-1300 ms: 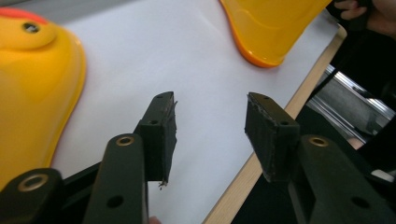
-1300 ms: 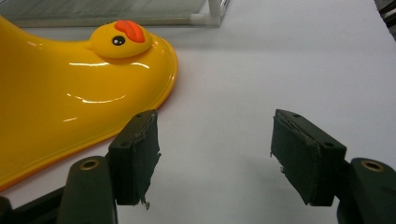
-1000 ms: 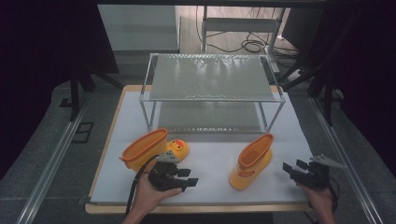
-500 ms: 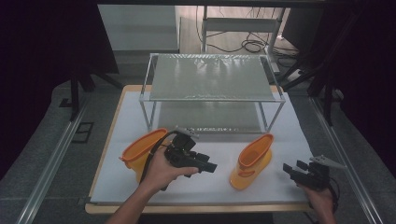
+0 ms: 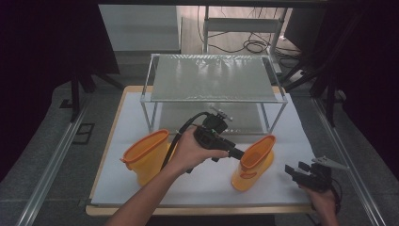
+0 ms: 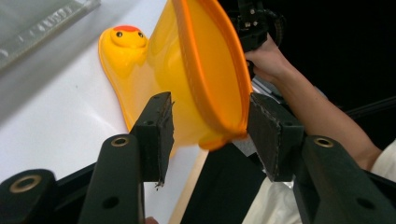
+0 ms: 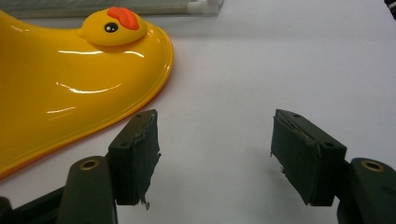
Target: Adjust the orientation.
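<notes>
Reaching toward the right boot, standing at four o'clock on the mat, the left gripper has its jaws spread around the rim, nothing clamped. Right gripper idles agape at five o'clock. Both boots, including the left boot, remain unshelved; rack bare.

Wire-mesh shelf rack on thin metal legs, standing toward the far side of the worktop. Second mesh level low between those legs. White sheet covering the worktop, wooden edge showing along the left and near sides. Grey floor all round, with metal rails flanking both sides. Beyond the rack, coiled black cables on the floor, dark tripod legs at far left, black curtains behind.
</notes>
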Tool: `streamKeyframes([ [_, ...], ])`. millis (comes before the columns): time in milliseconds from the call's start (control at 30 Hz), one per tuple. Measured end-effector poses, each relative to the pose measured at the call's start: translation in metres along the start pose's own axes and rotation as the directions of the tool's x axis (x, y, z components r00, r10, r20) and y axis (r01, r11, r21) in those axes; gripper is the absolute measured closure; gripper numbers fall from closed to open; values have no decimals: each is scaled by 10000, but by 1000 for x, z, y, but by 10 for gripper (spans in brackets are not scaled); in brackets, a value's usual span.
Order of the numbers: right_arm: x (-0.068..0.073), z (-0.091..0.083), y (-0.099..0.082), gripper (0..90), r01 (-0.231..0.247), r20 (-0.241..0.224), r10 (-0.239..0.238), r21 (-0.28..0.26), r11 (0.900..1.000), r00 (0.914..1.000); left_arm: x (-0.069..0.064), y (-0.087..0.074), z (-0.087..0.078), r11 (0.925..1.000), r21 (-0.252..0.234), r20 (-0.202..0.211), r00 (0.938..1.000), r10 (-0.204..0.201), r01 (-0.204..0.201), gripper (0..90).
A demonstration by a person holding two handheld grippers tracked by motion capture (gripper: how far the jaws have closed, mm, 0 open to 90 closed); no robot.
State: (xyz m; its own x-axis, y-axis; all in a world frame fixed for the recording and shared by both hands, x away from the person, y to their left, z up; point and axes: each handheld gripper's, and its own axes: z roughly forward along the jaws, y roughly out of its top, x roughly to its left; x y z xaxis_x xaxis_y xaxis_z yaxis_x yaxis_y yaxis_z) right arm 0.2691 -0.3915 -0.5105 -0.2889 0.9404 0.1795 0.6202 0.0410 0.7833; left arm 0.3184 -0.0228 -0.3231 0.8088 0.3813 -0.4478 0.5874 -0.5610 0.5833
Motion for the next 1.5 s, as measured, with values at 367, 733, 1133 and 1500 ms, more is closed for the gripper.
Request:
streamKeyframes([
  [367,0,1,0,316,25,-24,-25,78,10000,10000,1,30,21,9968,805,-236,9997,16,3,506],
  [733,0,1,0,316,-22,-20,23,172,9998,10000,9,47,48,9852,1713,-856,9963,90,58,548],
  [1133,-3,1,0,316,-48,44,47,186,9998,10000,13,57,78,9717,2347,-1379,9904,40,287,743],
  [1500,-5,0,0,317,-94,118,92,170,9998,9999,8,56,47,9850,1706,-1488,9889,-2,259,860],
])
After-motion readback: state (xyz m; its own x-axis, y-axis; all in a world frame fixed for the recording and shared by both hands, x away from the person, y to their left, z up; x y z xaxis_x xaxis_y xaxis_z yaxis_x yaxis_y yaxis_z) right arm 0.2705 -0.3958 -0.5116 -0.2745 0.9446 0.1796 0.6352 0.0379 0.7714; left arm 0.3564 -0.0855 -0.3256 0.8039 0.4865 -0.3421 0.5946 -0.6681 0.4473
